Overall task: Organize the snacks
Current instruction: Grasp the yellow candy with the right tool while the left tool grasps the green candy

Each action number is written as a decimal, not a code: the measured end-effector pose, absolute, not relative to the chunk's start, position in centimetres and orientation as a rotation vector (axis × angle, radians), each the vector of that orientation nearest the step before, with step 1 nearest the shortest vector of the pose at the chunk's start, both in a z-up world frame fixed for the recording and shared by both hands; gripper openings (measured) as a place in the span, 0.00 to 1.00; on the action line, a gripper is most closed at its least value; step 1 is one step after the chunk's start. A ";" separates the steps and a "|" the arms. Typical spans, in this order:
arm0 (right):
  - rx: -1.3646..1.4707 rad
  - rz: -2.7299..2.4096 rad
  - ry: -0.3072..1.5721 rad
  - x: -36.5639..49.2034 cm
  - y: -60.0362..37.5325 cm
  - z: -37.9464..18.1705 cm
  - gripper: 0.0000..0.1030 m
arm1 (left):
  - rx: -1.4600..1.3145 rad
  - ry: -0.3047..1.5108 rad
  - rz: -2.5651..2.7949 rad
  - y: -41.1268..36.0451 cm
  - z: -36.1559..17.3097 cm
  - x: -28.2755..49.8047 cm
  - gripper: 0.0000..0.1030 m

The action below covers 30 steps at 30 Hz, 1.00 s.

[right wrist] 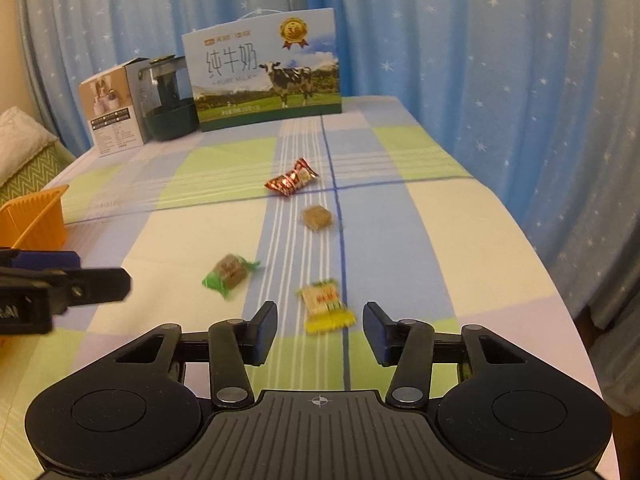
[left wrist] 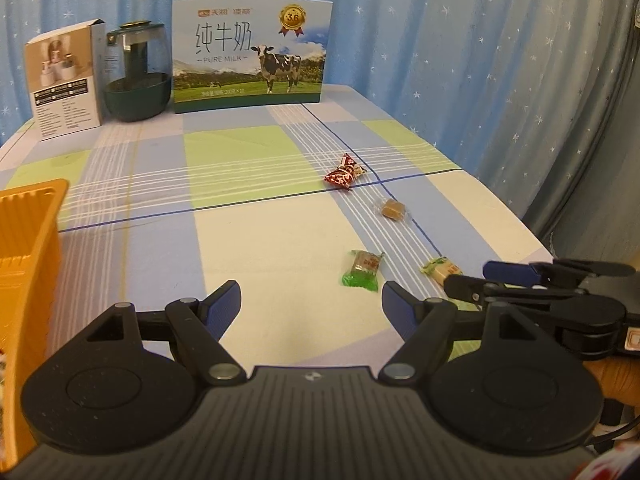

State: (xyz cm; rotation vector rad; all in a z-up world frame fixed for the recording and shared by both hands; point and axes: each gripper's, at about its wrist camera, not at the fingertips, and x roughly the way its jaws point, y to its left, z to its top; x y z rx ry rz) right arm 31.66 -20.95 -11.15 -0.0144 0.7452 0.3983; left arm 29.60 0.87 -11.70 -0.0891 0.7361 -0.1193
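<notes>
Left wrist view takes in the tabletop (left wrist: 248,240), spread with a checked cloth of blue, green and cream, and blue star-print curtains (left wrist: 460,60) behind it. Upper centre stands a milk carton box (left wrist: 252,52) printed with a cow, Chinese characters, "PURE MILK" and a gold medal reading "3.6"; its smaller print is too fine to read. Left of it sits a dark green glass kettle (left wrist: 136,76), then a white product box (left wrist: 64,84) whose text is illegible. An orange basket (left wrist: 28,248) is cut off by the left edge.

Both claws are apart with nothing between them. The left claw (left wrist: 312,308) fills the bottom of the frame; the right claw (left wrist: 476,280) reaches in from the lower right, partly hidden behind it.

Four snacks lie loose right of centre: a red-wrapped candy (left wrist: 344,173) farthest back, a brown cube in clear wrap (left wrist: 393,209), a green-wrapped candy (left wrist: 362,270), and a yellow-green candy (left wrist: 440,269) just beside the right claw's tip. In the right wrist view that yellow-green candy (right wrist: 326,306) lies just ahead of the open fingers (right wrist: 264,330), blurred, its red lettering unreadable.
</notes>
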 end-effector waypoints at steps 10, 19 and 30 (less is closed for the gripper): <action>-0.094 0.415 0.768 33.7 -19.6 -12.9 0.24 | -0.089 0.734 -0.145 0.8 -13.4 31.5 0.72; 0.033 0.346 0.755 33.2 -21.3 -11.6 0.21 | -0.062 0.732 -0.229 -0.9 -14.8 33.0 0.58; 0.071 0.334 0.765 33.2 -22.0 -11.4 0.21 | 0.030 0.709 -0.273 -3.7 -16.3 34.7 0.41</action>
